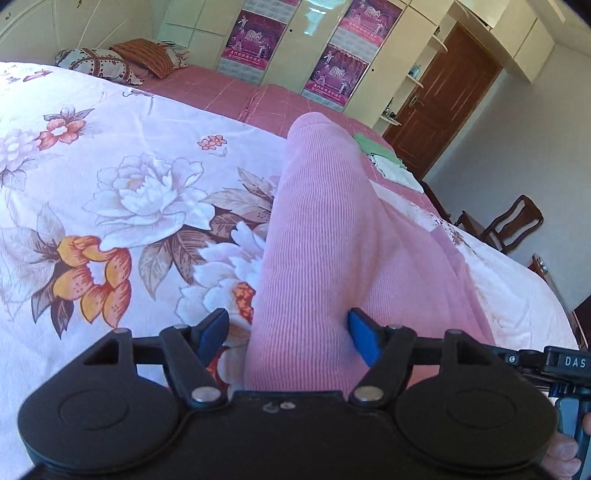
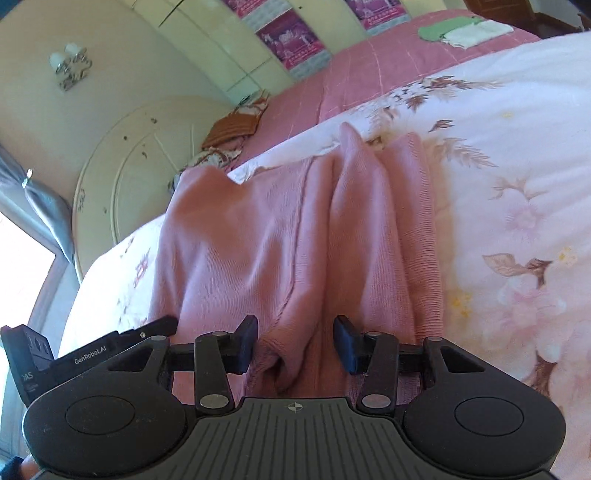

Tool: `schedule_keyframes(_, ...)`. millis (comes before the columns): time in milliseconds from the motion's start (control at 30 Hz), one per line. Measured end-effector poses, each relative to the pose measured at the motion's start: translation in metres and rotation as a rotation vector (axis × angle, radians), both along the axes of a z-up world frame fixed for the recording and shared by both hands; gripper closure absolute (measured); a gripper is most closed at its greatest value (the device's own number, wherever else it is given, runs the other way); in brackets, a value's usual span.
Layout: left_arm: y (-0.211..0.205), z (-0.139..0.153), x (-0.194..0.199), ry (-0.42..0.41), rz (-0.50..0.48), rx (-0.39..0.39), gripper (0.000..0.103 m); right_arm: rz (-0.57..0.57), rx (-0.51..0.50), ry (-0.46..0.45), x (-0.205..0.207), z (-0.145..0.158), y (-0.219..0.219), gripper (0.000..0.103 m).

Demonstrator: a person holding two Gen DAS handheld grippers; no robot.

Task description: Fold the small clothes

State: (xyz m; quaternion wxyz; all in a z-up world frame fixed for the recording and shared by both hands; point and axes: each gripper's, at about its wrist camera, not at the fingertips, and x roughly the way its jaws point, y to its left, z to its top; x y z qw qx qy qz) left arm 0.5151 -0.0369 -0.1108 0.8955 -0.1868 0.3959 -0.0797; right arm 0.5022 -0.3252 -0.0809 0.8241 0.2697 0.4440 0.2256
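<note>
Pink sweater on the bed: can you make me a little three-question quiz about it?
1. True or false: the pink knitted sweater lies on a plain blue blanket.
2. Are the left gripper jaws clamped on it or apart?
3. What lies far back on the pink bedsheet? A) green and white folded cloths B) shoes

Key: 1 false, it lies on the floral quilt; 2 apart; 3 A.

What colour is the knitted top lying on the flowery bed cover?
Pink. The knitted top shows best in the left wrist view, against the flowery bed cover.
</note>
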Motion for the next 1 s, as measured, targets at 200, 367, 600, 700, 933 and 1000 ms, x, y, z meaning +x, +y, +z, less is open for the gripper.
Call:
schedule_keyframes(200,0.009,0.011,0.002,-0.044,-0.022,-0.019,0.032,0.086,-0.123,-0.002,0.002,-0.001,0.025,0.090)
schedule_keyframes(367,0.011,0.013,0.005,-0.059,-0.031,-0.029,0.034,0.123,-0.295,-0.244,-0.019,0.040,0.043,0.092)
schedule_keyframes(600,-0.031,0.003,0.019,0.013,-0.128,0.055,0.023,0.066,-0.423,-0.236,-0.044,0.018,0.019,0.093)
schedule_keyframes(700,-0.031,0.014,0.021,0.008,-0.165,0.064,0.037,0.029,-0.323,-0.179,-0.043,-0.005,0.002,0.092)
schedule_keyframes(933,-0.003,0.027,0.044,-0.044,-0.113,-0.003,0.039,-0.047,-0.131,-0.164,-0.005,0.011,-0.032,0.071)
schedule_keyframes(1000,0.003,0.019,0.057,-0.006,-0.106,-0.037,0.039,-0.003,-0.167,-0.156,0.009,0.007,-0.023,0.071)
